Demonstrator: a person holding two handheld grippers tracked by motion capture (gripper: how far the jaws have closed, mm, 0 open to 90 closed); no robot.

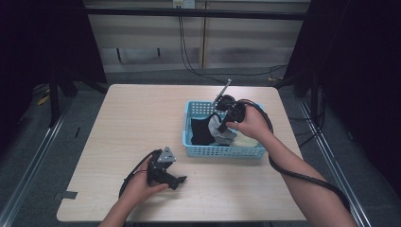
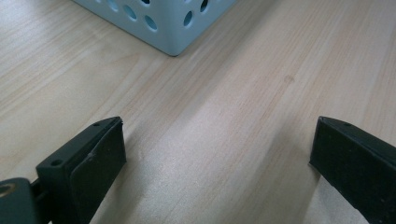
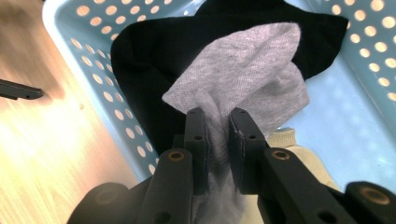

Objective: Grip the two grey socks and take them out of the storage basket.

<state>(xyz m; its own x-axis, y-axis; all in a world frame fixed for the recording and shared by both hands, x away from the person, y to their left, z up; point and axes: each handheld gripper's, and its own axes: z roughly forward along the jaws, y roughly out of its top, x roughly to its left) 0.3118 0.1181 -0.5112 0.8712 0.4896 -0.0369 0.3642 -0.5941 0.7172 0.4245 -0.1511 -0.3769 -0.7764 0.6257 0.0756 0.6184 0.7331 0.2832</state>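
A light blue perforated basket (image 1: 222, 150) sits on the right half of the wooden table and holds a black cloth (image 1: 202, 131), a grey cloth (image 1: 222, 134) and a cream cloth (image 1: 246, 141). My right gripper (image 3: 217, 116) is over the basket, shut on the grey cloth (image 3: 243, 74), which hangs lifted above the black cloth (image 3: 149, 56); the cream cloth (image 3: 292, 149) lies below. In the high view that right gripper (image 1: 230, 118) is held in a hand above the basket. My left gripper (image 1: 178, 180) rests low near the table's front, open, nothing between its fingers (image 2: 93, 158).
The basket's corner (image 2: 173, 28) lies ahead of the left gripper (image 2: 217, 154). A thin metal rod (image 1: 223, 90) sticks up at the basket's far edge. Bare wood (image 1: 137, 118) spreads across the table's left half. Cables trail from both grippers.
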